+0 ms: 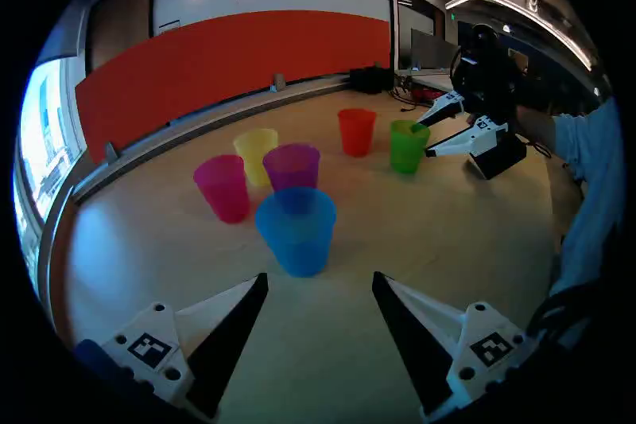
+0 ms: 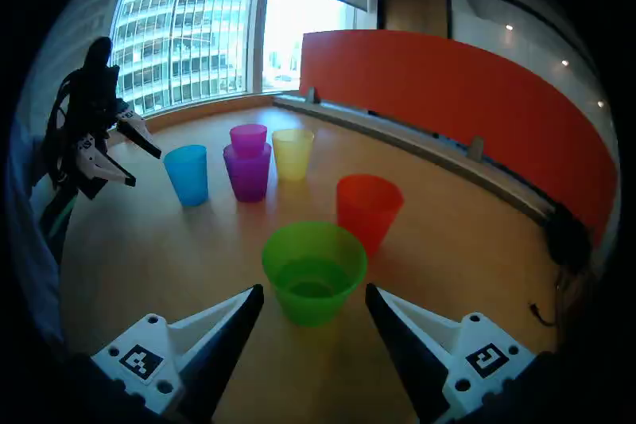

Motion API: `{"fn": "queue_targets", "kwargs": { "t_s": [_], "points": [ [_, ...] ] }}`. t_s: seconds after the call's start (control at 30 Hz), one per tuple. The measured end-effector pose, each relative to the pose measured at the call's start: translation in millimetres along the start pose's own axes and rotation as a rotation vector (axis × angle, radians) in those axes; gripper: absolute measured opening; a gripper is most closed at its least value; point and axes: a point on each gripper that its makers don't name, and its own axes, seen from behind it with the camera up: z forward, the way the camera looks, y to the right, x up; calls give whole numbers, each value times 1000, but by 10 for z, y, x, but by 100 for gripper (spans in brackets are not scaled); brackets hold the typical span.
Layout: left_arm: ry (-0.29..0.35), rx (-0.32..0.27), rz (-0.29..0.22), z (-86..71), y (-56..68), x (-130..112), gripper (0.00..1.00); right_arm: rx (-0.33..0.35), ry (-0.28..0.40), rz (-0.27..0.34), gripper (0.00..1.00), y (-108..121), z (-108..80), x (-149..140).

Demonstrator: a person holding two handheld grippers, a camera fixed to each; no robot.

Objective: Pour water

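Note:
Six plastic cups stand on a pale wooden table. In the left gripper view a blue cup [image 1: 296, 230] stands just ahead of my open left gripper [image 1: 318, 290], outside its fingers. Behind it are a purple cup [image 1: 292, 168], a pink cup [image 1: 222, 187], a yellow cup [image 1: 255, 155], a red cup [image 1: 356, 131] and a green cup [image 1: 409, 145]. In the right gripper view the green cup [image 2: 314, 270], with some liquid in it, stands just ahead of my open right gripper [image 2: 313, 297]. The red cup [image 2: 368, 211] is behind it. The right gripper [image 1: 441, 131] sits beside the green cup.
An orange wall panel [image 1: 230, 58] runs along the table's far edge. Large windows [image 2: 191, 26] rise behind the cups in the right gripper view. A person's blue sleeve [image 1: 592, 185] is at the right. Dark equipment [image 1: 370, 78] and cables [image 2: 568, 245] lie at the table's far end.

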Motion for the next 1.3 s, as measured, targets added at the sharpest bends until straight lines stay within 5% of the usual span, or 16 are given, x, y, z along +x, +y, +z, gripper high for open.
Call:
{"fn": "queue_targets", "kwargs": {
  "t_s": [0.4,0.67,1.07,1.3],
  "points": [
    [8,19,8,-65,26,-20,98,-41,9,5,100,-31,-309,-70],
    [24,59,-19,-62,-65,-6,98,-100,45,57,100,-24,-444,-23],
    [91,199,-76,-63,-416,-32,98,-289,143,125,99,165,-676,125],
    [204,292,-137,-194,-656,110,98,-416,233,172,99,328,-841,299]
  ]
}}
